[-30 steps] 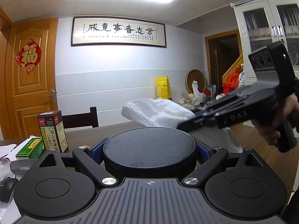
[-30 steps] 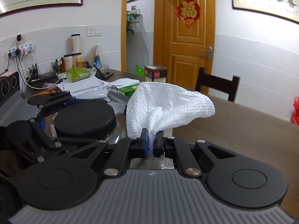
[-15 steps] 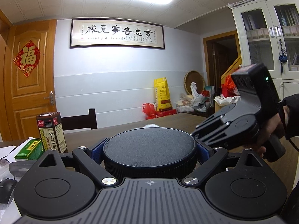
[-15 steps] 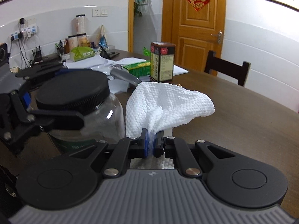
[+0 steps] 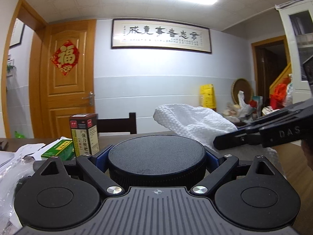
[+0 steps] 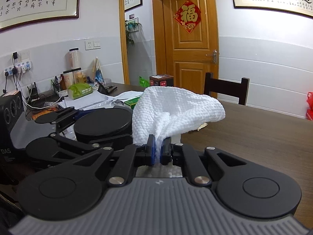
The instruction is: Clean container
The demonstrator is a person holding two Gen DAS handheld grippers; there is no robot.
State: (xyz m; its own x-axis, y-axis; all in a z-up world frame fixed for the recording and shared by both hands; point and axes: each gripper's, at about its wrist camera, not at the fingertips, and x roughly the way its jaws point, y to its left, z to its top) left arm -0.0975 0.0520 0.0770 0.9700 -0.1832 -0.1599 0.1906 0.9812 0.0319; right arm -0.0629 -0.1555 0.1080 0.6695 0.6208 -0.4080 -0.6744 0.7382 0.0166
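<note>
Item: jar, black lid [image 5: 156, 156] – clamped at lid btwn left gripper [image 5: 156, 157] pads, over table [image 6: 254, 129]. Right gripper [image 6: 158, 152] pinching white cloth [image 6: 176, 107], just right of lid.

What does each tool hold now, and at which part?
The left tool clamps the jar's black lid by its sides. The right tool pinches the white cloth at a bunched lower edge.

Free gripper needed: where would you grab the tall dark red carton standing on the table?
Grip the tall dark red carton across its two narrow upright side faces, mid-height, coming in level from the front. It stands upright, but the green box lies close against its left, so clearance there looks tight.
</note>
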